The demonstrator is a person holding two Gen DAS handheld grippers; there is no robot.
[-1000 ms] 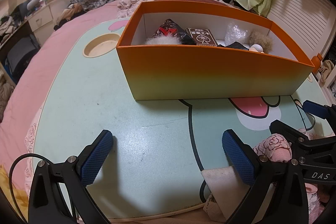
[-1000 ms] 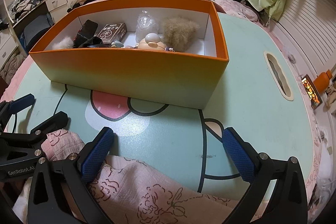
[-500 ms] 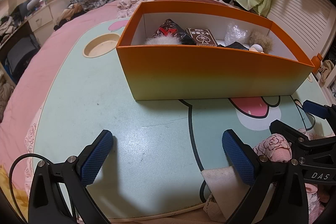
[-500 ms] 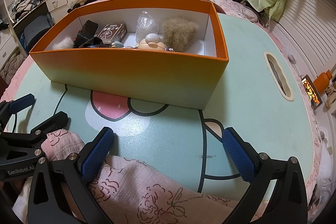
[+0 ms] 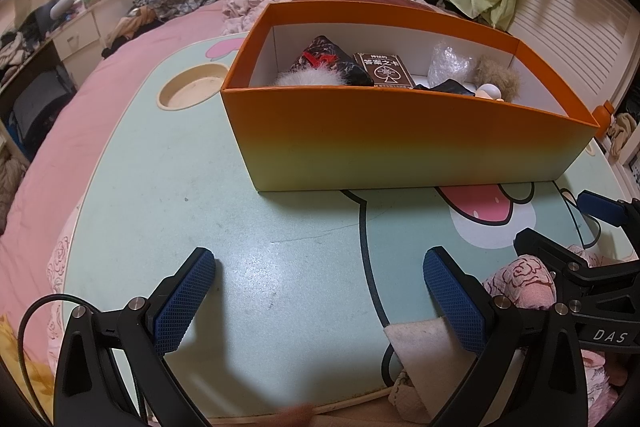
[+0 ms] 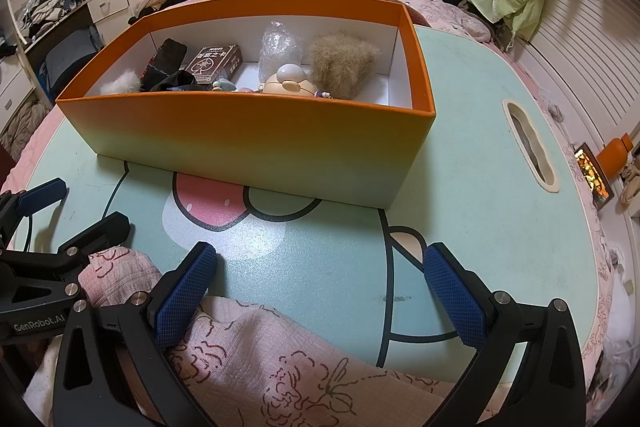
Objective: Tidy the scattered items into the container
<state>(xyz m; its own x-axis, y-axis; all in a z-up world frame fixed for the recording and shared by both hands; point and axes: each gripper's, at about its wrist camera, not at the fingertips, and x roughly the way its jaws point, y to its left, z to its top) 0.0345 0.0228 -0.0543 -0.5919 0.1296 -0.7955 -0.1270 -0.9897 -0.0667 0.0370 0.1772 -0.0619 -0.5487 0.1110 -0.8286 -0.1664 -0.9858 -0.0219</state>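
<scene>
An orange box (image 6: 256, 135) sits on a mint-green table (image 6: 480, 187), holding a card deck (image 6: 216, 63), fur and small toys; left gripper (image 5: 318, 293) and right gripper (image 6: 320, 291) hover nearby, jaws spread, empty

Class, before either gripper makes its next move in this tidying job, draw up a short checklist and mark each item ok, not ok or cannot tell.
1. Left gripper jaws wide apart, holding nothing: ok.
2. Right gripper jaws wide apart, holding nothing: ok.
3. Orange cardboard box upright and open-topped: ok.
4. Room left in the box's right end: ok.
5. Mint-green cartoon-print table shows no loose items: ok.
6. Items beyond the camera views: cannot tell.
</scene>
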